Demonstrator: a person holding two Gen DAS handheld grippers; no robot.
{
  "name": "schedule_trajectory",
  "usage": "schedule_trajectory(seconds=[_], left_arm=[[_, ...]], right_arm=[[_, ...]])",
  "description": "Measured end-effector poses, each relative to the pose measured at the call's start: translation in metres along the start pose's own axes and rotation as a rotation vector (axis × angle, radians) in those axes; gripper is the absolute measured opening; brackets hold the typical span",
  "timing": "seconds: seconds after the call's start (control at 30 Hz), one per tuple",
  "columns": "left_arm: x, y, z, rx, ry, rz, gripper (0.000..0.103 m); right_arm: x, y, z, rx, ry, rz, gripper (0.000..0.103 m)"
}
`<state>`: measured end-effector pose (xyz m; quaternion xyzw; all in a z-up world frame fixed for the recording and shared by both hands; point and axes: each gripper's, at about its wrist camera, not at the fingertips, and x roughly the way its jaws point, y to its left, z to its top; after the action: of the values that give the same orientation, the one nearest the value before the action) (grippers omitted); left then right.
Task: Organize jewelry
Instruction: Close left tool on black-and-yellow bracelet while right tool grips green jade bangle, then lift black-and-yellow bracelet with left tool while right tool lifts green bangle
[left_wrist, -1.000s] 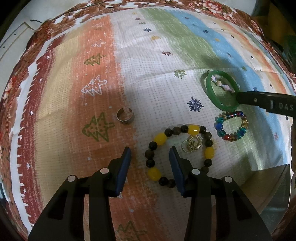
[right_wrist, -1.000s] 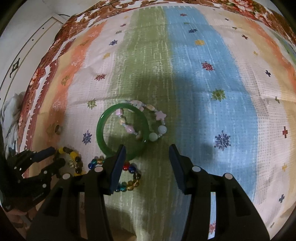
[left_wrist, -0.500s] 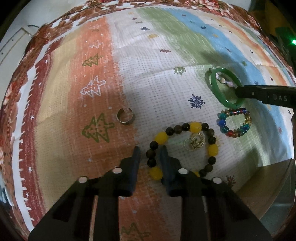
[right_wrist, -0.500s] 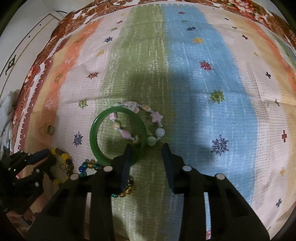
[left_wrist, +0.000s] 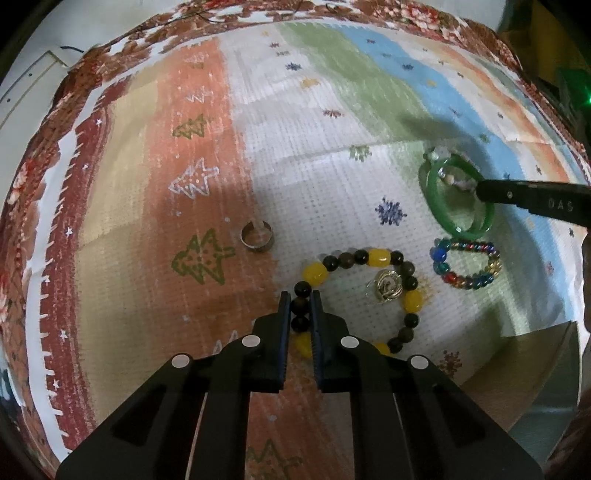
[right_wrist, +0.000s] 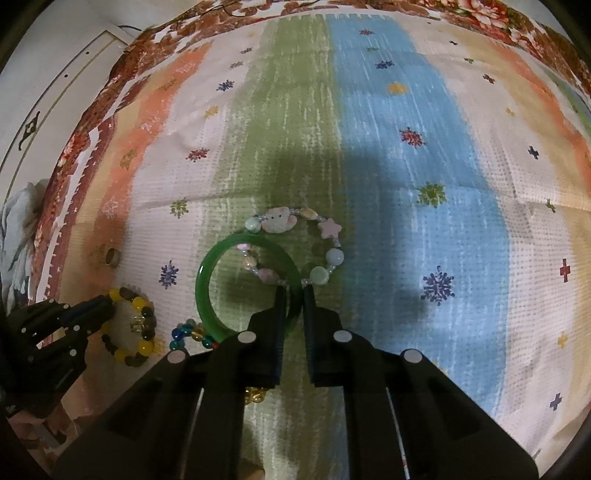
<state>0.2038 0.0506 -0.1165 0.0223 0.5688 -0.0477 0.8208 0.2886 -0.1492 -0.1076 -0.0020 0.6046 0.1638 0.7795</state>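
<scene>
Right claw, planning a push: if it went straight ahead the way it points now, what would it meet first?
The right claw, shut on the green bangle, would probably first meet the pastel charm bracelet just beyond its tips; depth is unclear.

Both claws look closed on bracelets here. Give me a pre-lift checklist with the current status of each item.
1. Left claw shut on the yellow-and-dark bead bracelet: ok, dark beads sit between the fingers.
2. Right claw shut on the green bangle: ok, its rim is pinched.
3. Bangle free of the pastel charm bracelet: not ok, they overlap, and its beads lie at the fingertips.
4. Gold rings clear of the beaded loop: not ok, they lie inside it.
5. Multicolour bead bracelet clear of the bangle: cannot tell, they lie very close.
6. Silver ring apart: ok.
</scene>
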Motion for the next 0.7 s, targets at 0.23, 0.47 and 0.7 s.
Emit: schedule_trajectory(seconds=[0.23, 0.47, 0.7], left_arm=[[-0.017, 0.0, 0.003, -0.004, -0.028, -0.021, 0.01], [-0.032, 0.004, 0.005, -0.022, -0.065, -0.027, 0.01], [-0.049, 0.007, 0.005, -0.04, -0.105, -0.036, 0.01]], right_arm=[[-0.012, 0.008, -0.001, -0.032, -0.033, -0.022, 0.01], [-0.025, 0.009, -0.003, -0.041, -0.062, -0.041, 0.01], [-0.041, 0.016, -0.008, -0.056, -0.089, -0.041, 0.011]])
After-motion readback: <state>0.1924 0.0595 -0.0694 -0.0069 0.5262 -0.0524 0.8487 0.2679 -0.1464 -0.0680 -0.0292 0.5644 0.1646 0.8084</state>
